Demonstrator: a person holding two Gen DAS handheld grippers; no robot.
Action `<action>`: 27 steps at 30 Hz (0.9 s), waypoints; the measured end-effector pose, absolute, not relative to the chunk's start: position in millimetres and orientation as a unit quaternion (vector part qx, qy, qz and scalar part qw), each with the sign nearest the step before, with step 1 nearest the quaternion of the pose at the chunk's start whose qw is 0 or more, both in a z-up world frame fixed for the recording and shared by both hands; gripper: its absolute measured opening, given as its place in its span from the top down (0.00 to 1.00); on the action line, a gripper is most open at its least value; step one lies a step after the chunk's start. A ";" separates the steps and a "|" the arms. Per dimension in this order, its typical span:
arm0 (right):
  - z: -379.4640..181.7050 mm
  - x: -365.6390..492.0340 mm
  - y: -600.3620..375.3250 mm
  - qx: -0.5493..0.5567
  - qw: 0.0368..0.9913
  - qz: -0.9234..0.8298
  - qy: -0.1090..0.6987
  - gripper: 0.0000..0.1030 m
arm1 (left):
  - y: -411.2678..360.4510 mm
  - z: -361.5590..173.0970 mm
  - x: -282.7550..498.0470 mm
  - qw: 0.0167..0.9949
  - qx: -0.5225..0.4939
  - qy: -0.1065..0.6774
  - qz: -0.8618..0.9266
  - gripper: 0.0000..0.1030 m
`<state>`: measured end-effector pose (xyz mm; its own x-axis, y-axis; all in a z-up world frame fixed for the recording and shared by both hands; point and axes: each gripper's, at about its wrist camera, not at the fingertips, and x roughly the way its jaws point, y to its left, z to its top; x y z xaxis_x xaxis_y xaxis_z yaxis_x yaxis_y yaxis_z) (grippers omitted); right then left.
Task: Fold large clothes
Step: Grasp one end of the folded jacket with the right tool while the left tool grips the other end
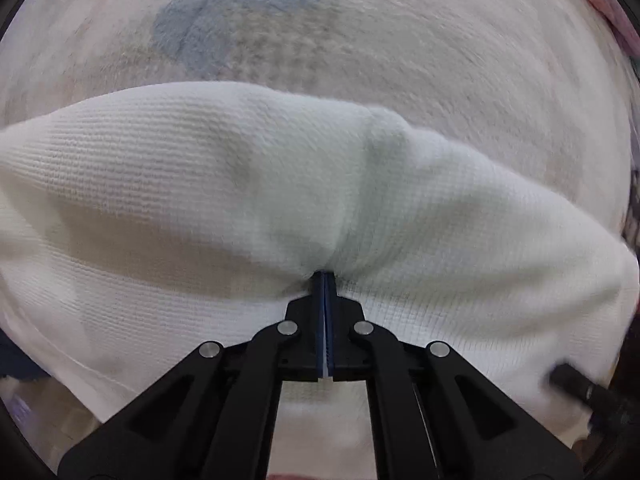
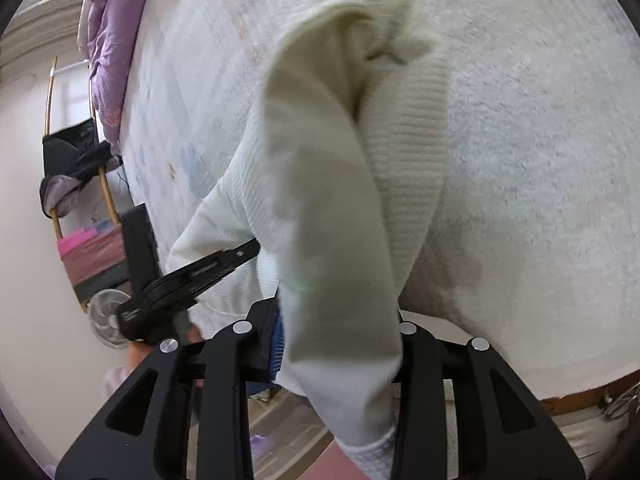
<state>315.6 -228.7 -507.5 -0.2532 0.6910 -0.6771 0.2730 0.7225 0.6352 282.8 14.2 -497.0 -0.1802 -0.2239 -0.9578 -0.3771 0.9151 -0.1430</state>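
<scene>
We judge the cream waffle-knit sweater (image 1: 224,184), draped over the bed's (image 2: 540,140) near edge, soft, limp and light, best taken at seams, where our left gripper (image 1: 325,280) pinches it while our right gripper (image 2: 340,344) loosely straddles a hanging fold.

Left tool (image 1: 325,280) tips: buried in the garment (image 1: 240,184).
Right tool (image 2: 340,344) far finger: hidden behind hanging cloth.
Garment: cut off at both sides of the left view; whole shape untellable.
Bed (image 1: 460,60): blurred, blue pattern unreadable.
Rack (image 2: 76,168) contents: too small to tell.
</scene>
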 end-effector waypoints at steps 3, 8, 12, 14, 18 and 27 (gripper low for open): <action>-507.3 318.6 -224.5 0.319 0.523 0.196 0.765 0.66 | 5.0 -482.2 253.3 0.601 -0.196 0.772 0.059 0.98; -514.5 316.4 -221.2 0.317 0.526 0.199 0.764 0.66 | 9.3 -501.3 200.0 0.631 -0.272 0.723 0.073 0.97; -512.1 317.8 -216.9 0.306 0.531 0.194 0.766 0.66 | -1.1 -482.7 191.5 0.627 -0.230 0.743 0.048 0.98; -506.9 317.5 -215.8 0.299 0.538 0.198 0.763 0.66 | -10.4 -481.8 165.1 0.606 -0.235 0.758 0.056 0.98; -516.1 316.5 -209.9 0.294 0.538 0.189 0.767 0.66 | -20.1 -492.8 125.0 0.639 -0.253 0.723 0.077 0.98; -513.8 313.9 -207.4 0.277 0.551 0.186 0.765 0.66 | -48.7 -498.6 85.4 0.592 -0.225 0.771 0.070 0.98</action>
<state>313.9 -207.4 -513.8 -0.2401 0.6280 -0.7403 0.2185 0.7780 0.5891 85.4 -48.7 -498.6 -0.1991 -0.2644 -0.9436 -0.4292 0.8892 -0.1586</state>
